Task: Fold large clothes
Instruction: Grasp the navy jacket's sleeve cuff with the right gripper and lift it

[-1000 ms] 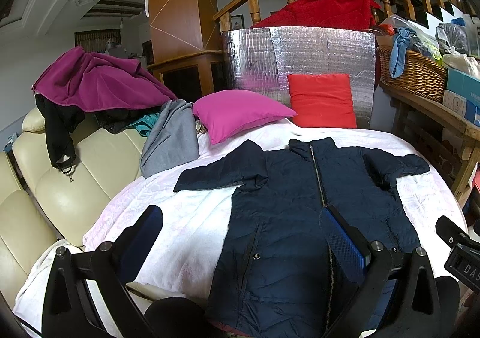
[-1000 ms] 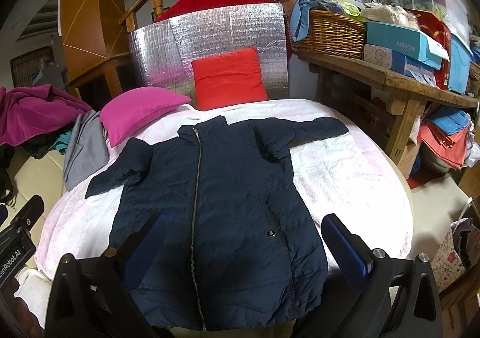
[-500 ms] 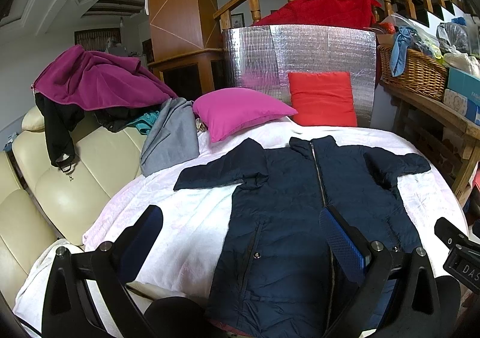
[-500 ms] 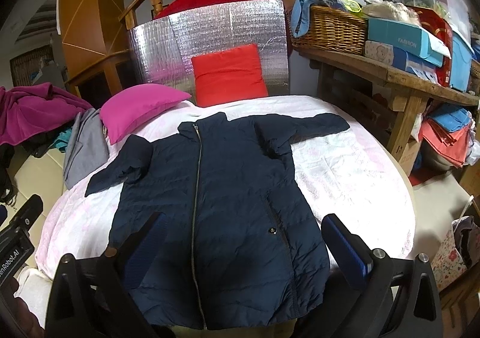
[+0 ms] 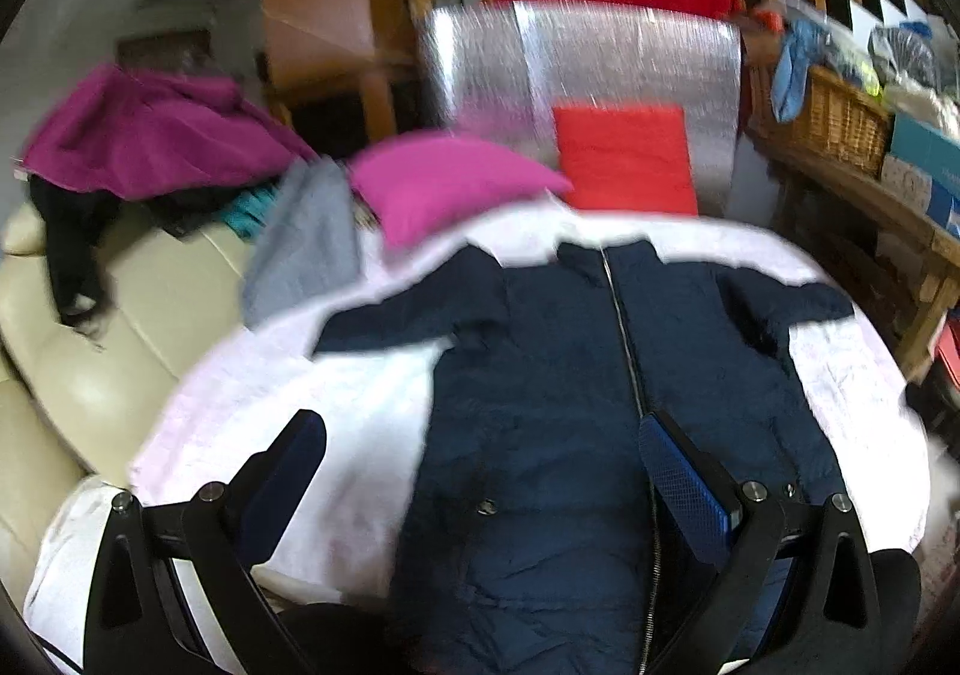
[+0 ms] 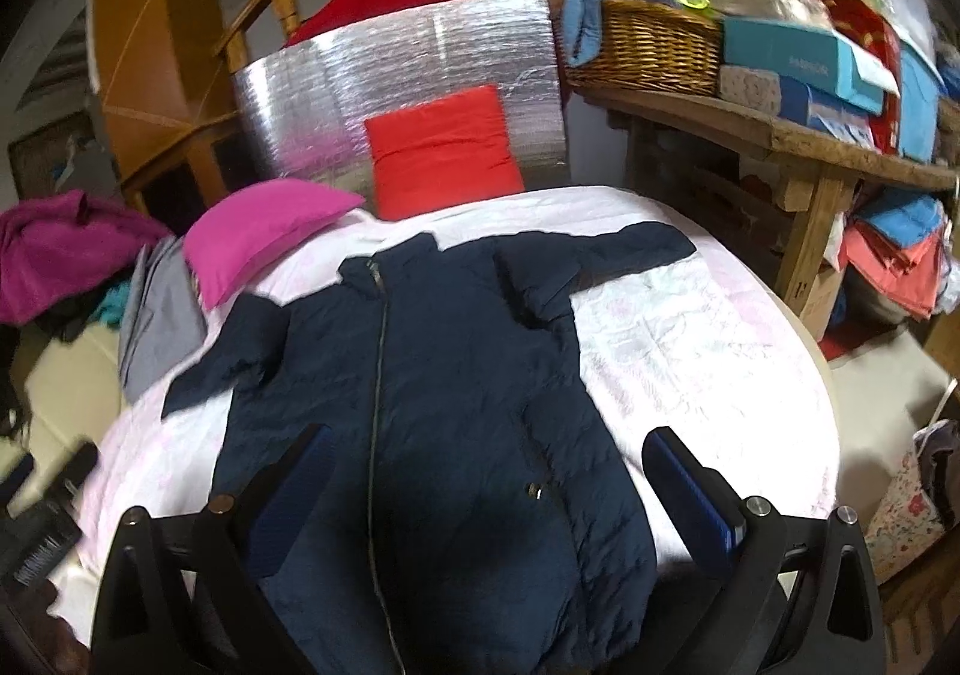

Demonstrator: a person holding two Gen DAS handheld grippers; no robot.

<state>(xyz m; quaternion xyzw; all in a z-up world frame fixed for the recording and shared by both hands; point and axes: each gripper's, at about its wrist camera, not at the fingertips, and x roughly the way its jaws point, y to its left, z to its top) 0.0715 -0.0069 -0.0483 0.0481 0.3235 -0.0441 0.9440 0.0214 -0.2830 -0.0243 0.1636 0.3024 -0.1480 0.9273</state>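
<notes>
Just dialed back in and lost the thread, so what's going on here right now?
A person holds a gripper in each hand above a dark blue jacket spread flat, zipped, sleeves out, on a white-covered bed. The left gripper and the right gripper are both open and grip nothing. No fold shows yet. A pink pillow and a red pillow sit beyond the collar. The views are blurred.

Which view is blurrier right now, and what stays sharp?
Left wrist view: heavy motion smear across the pink pillow, foil panel and navy jacket; only the left tongs stay crisp. Right wrist view: milder blur, the wicker basket weave readable, right tongs sharp. Both show fisheye bending and dark corners.
</notes>
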